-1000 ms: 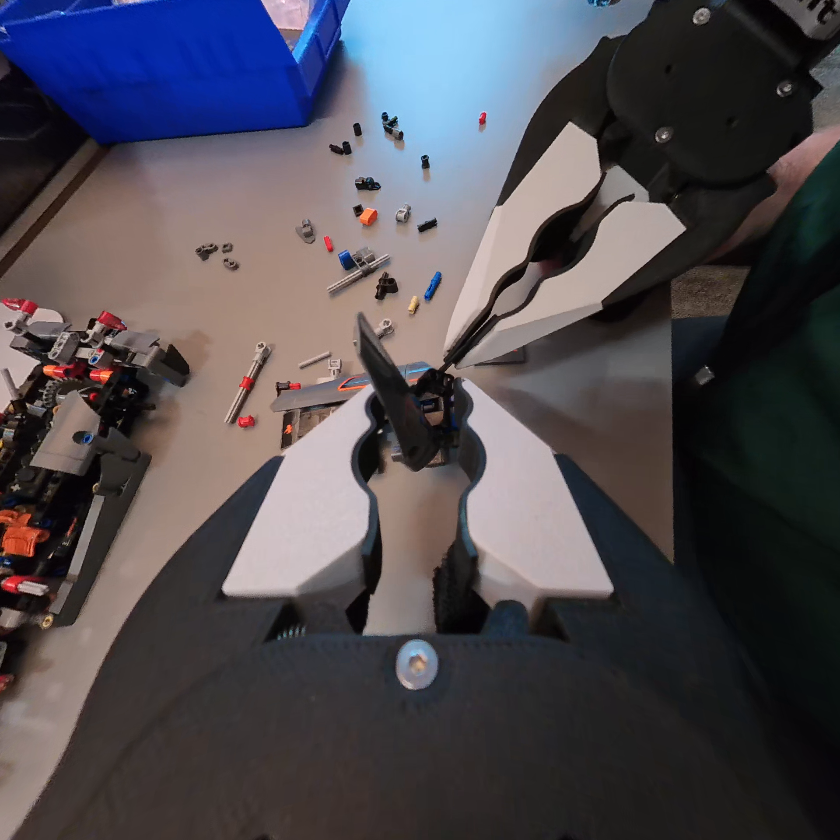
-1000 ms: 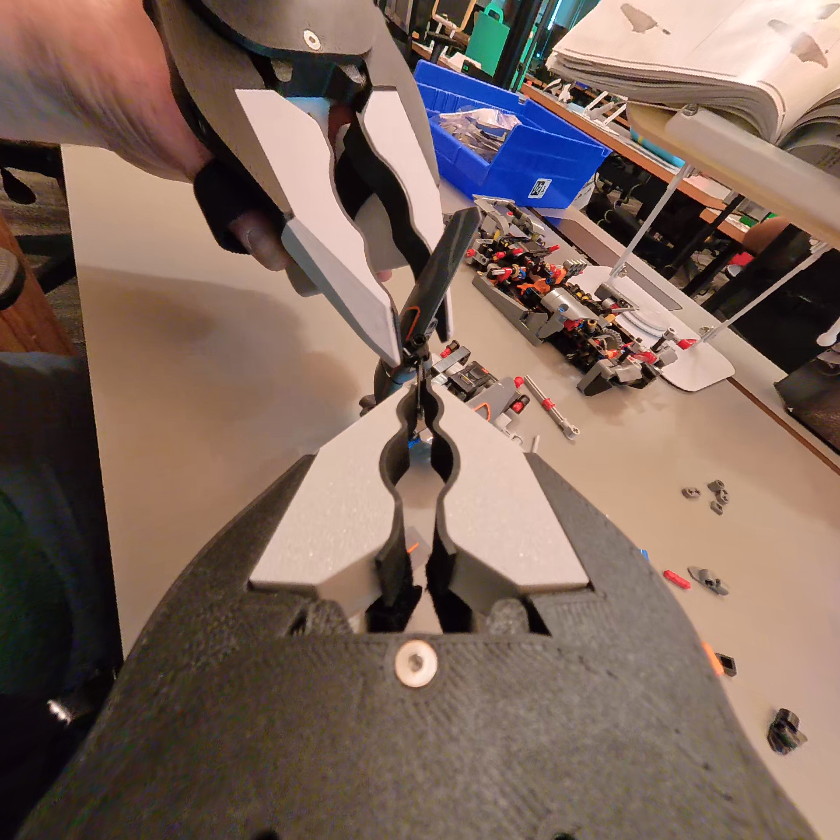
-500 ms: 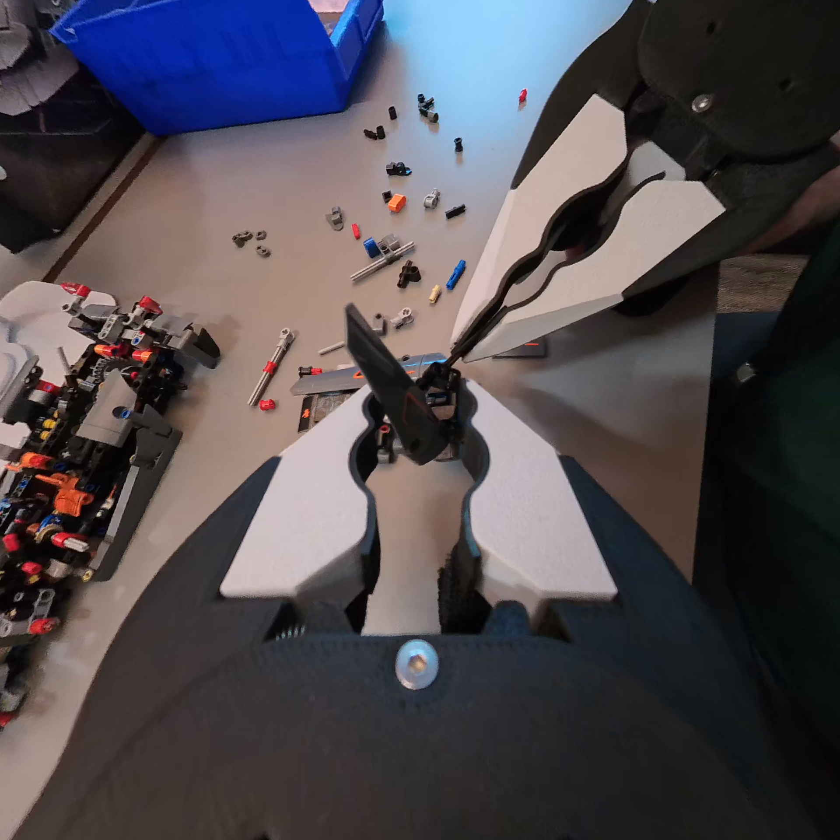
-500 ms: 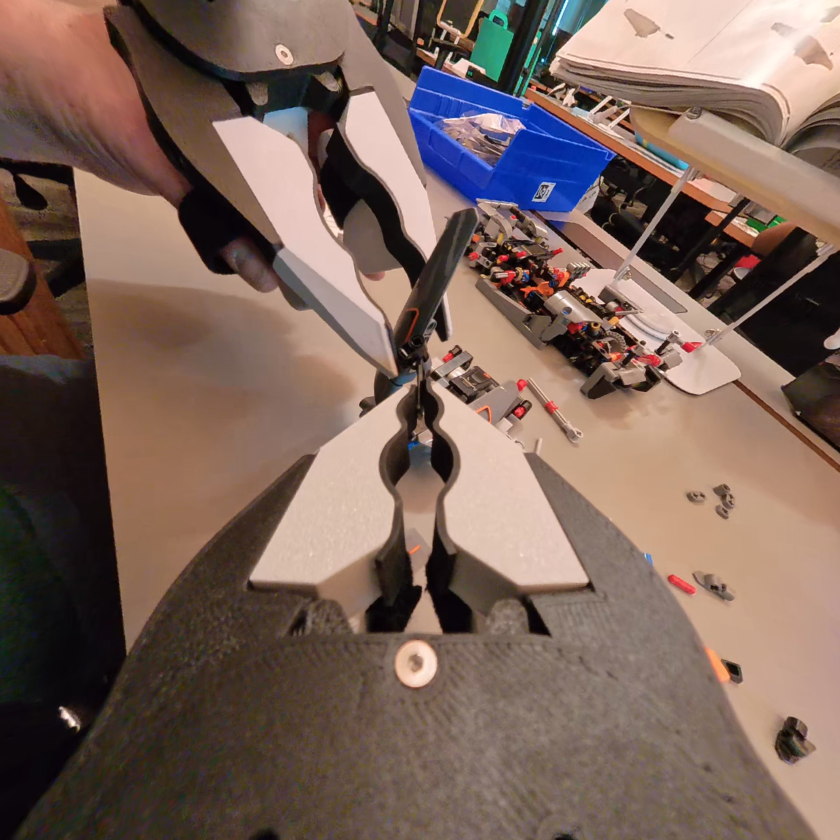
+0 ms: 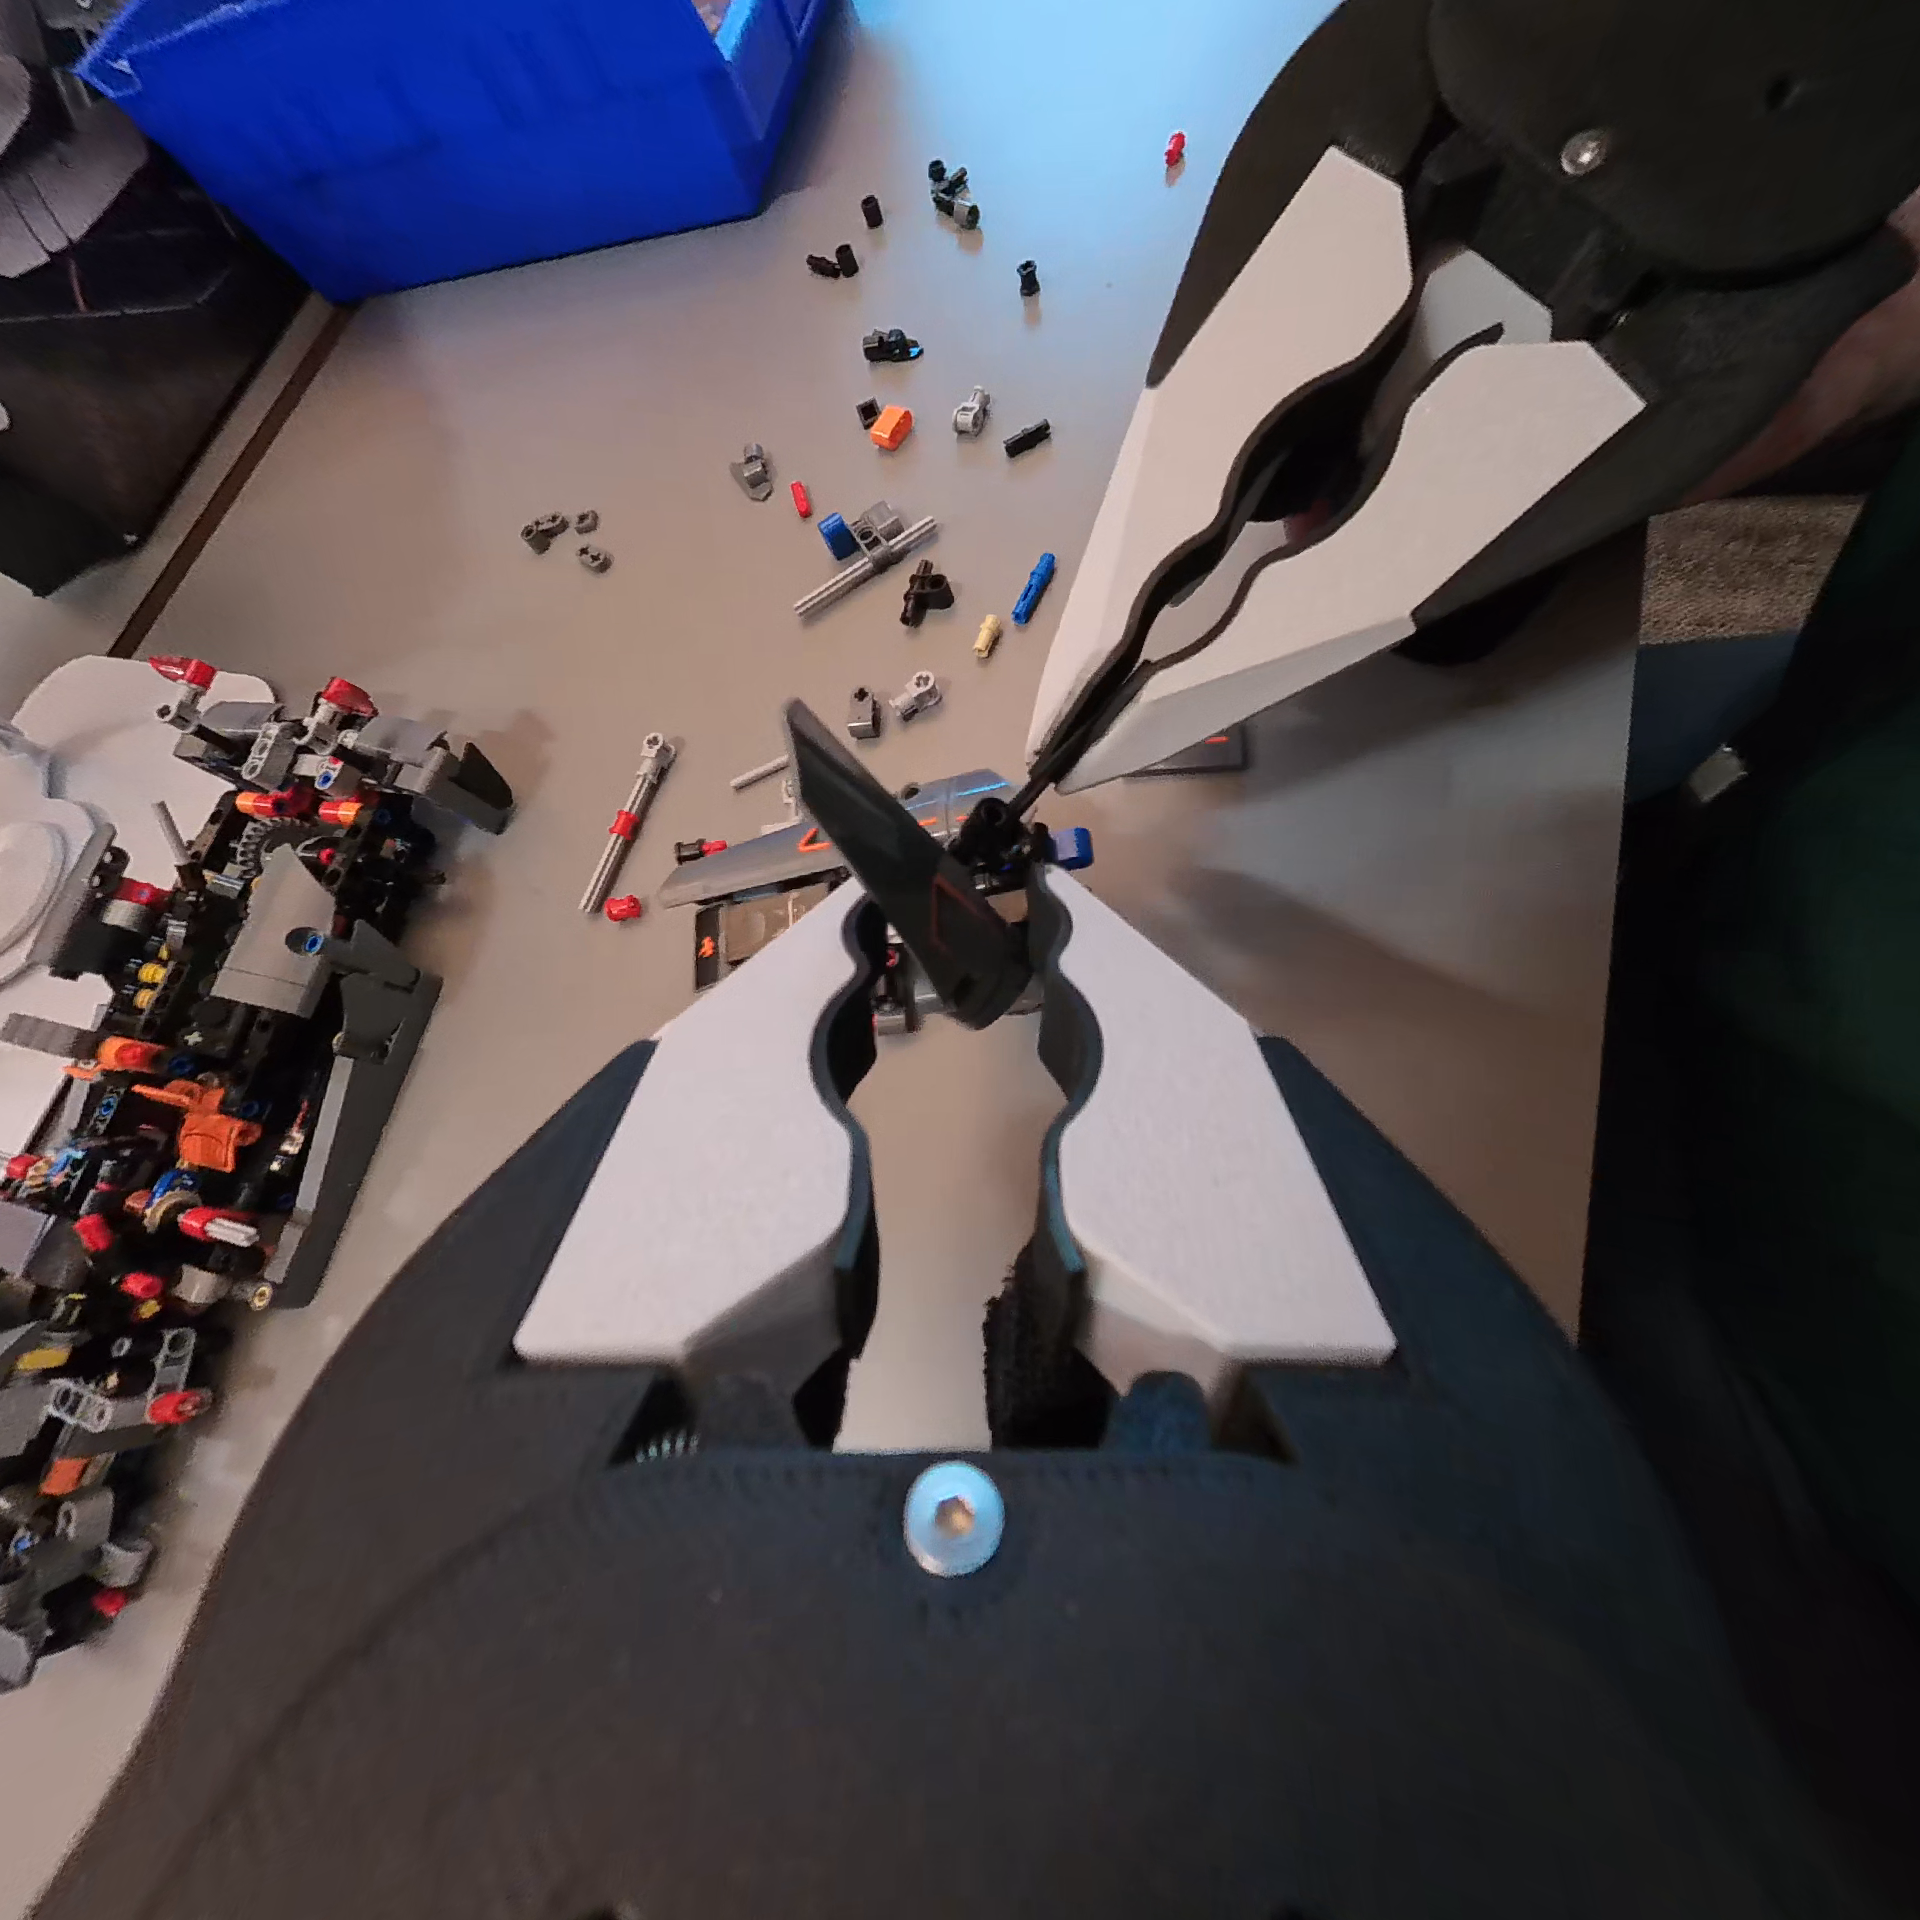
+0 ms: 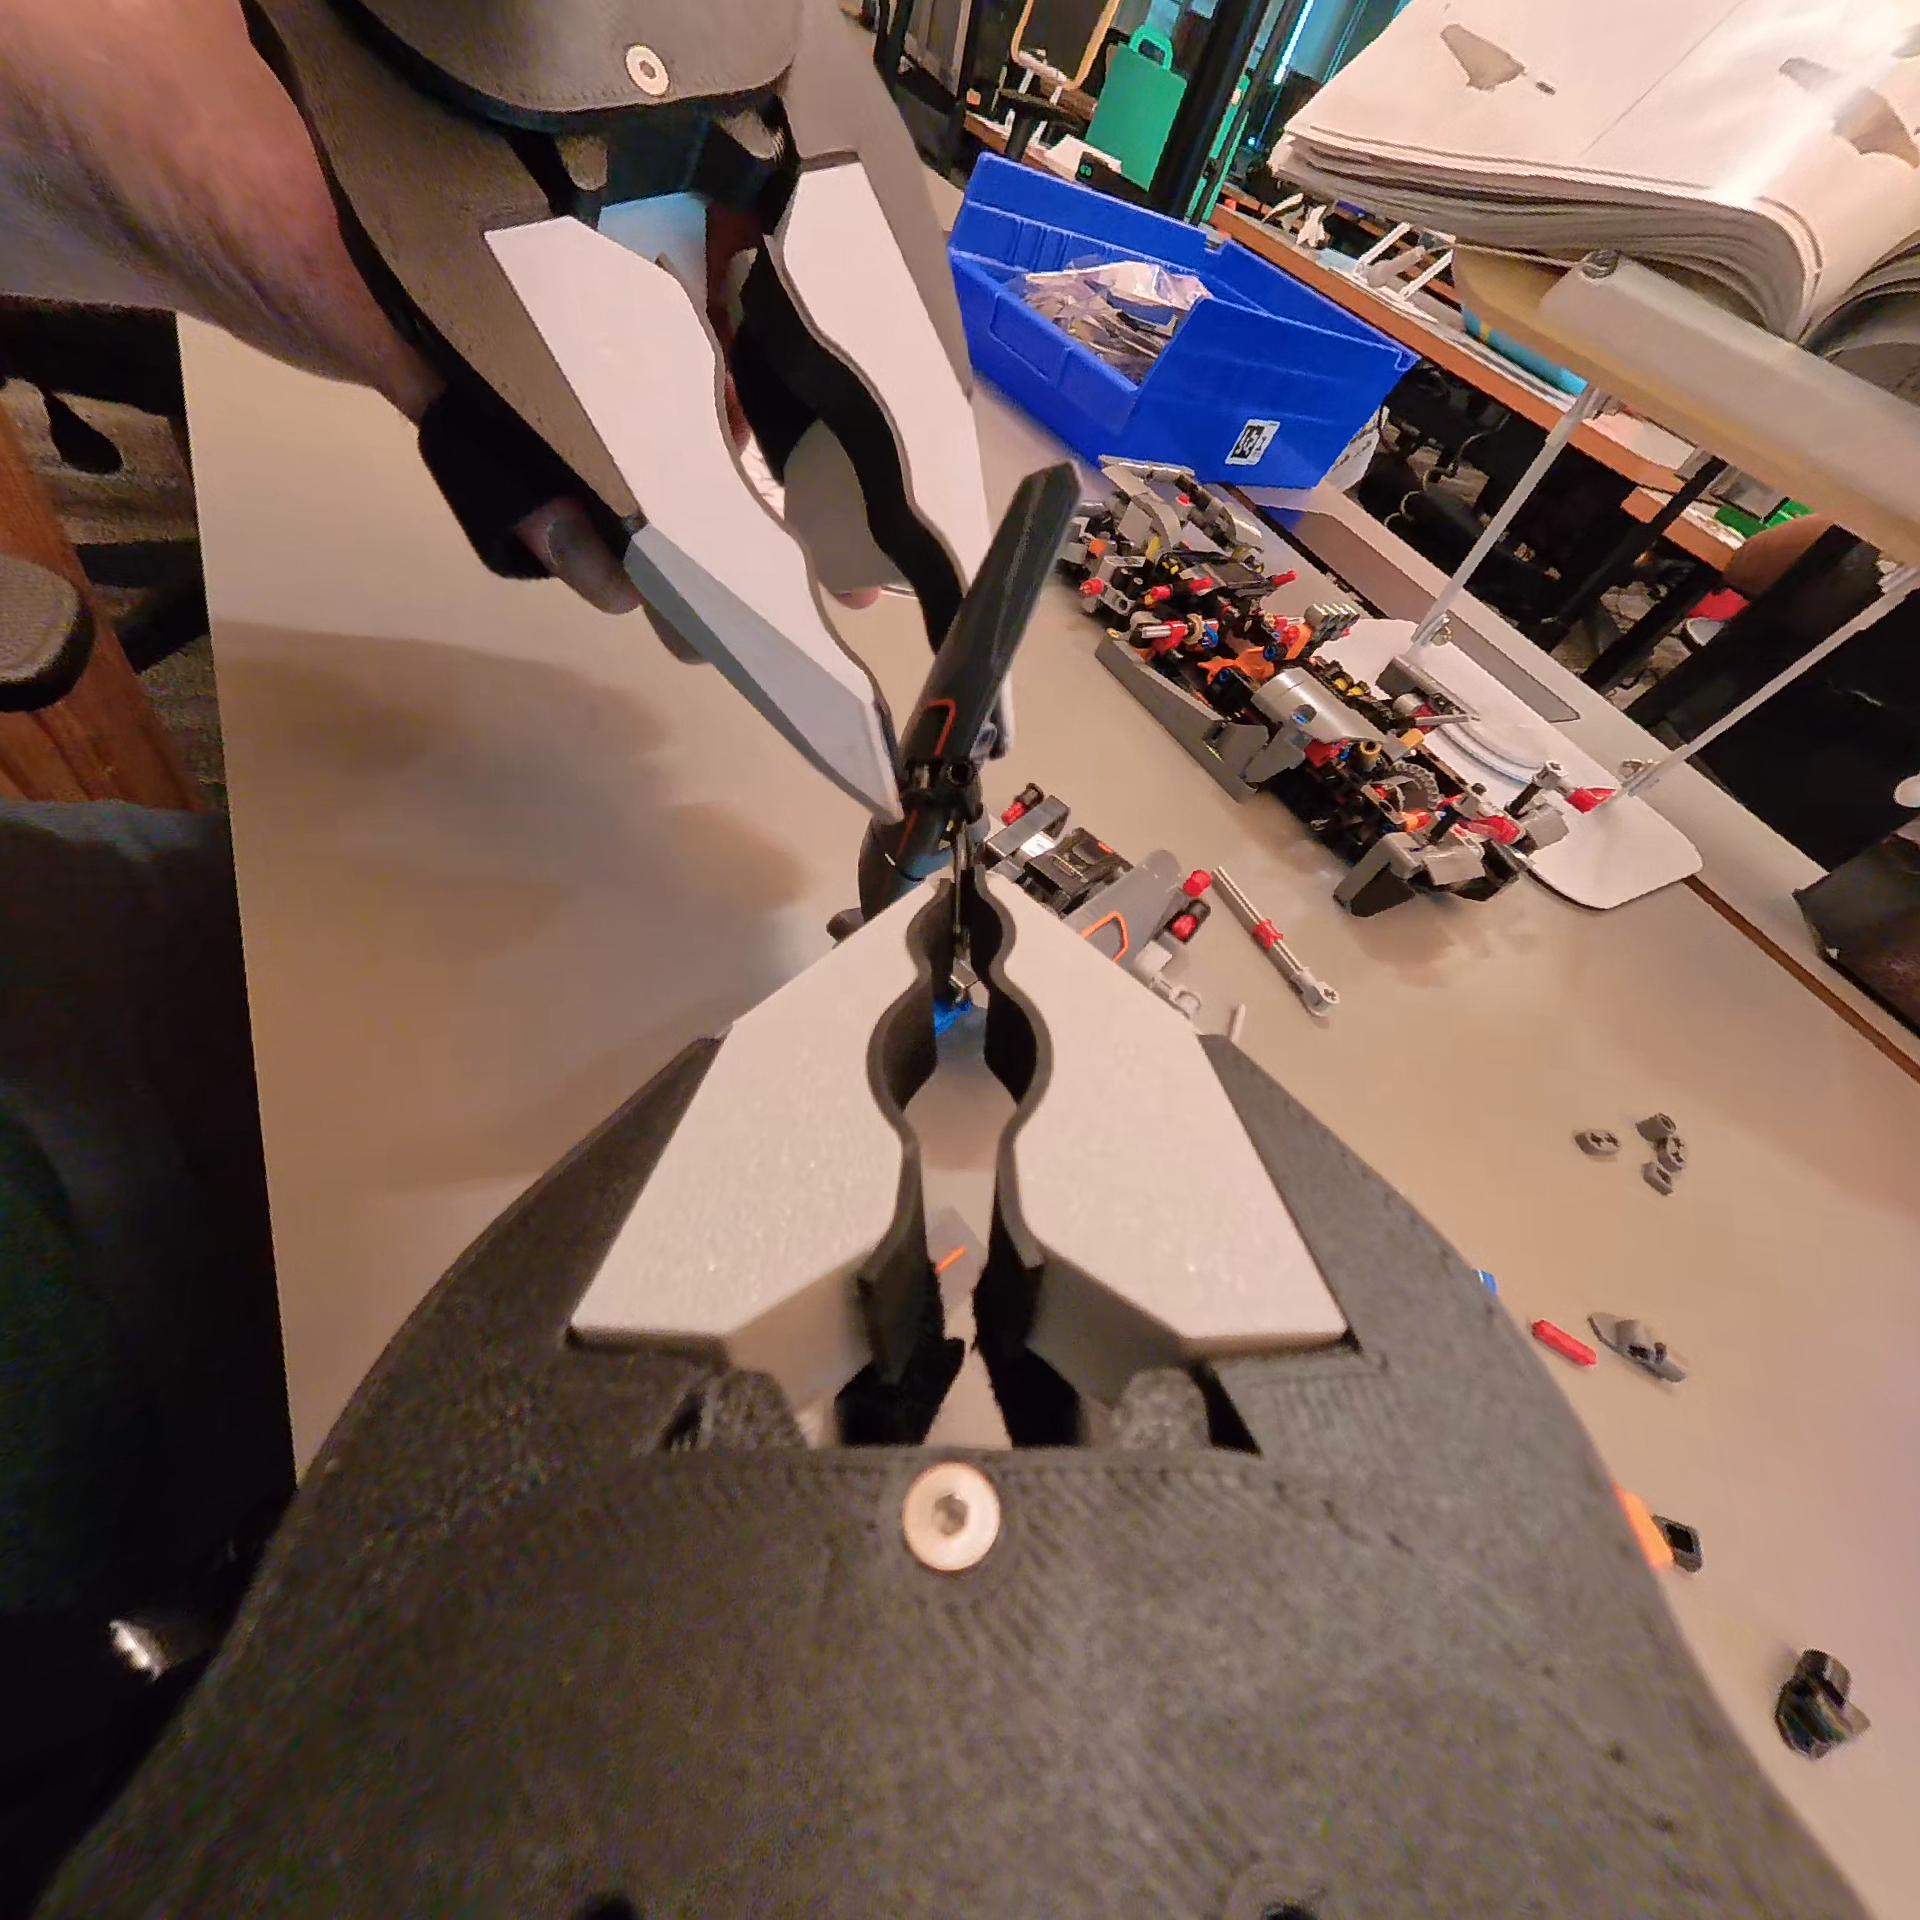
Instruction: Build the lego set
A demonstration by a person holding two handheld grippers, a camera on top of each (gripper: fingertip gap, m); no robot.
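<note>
1. Subassembly (image 5: 940, 914): a small black panel piece with orange trim and a blue pin at one side is held in the air above the table (image 5: 416, 436), between the tips of both tools, so that neither has to press against the surface.
2. The left gripper (image 5: 951, 925) has its fingers narrowed on the body of the piece; a gap stays between them behind the tips because the part fills the front. I judge this is the steadying hold.
3. The right gripper (image 6: 961, 914) is nearly closed, pinching a thin black element at the top of the same piece. From the left wrist view its tips meet the piece from the far right side. This looks like the pressing or seating hold, though whether the thin part is a separate pin I cannot tell.
4. The large car chassis (image 5: 208, 997) lies along the table's left edge, well apart from the work, likely parked until the piece is ready to join it.
5. Loose pins and connectors (image 5: 883, 499) are scattered across the middle of the table toward its far edge, within reach for later steps; a grey panel (image 5: 790, 862) lies flat just under the held piece.
6. The blue bin (image 5: 447, 125) sits at the far left corner, out of the way.
</note>
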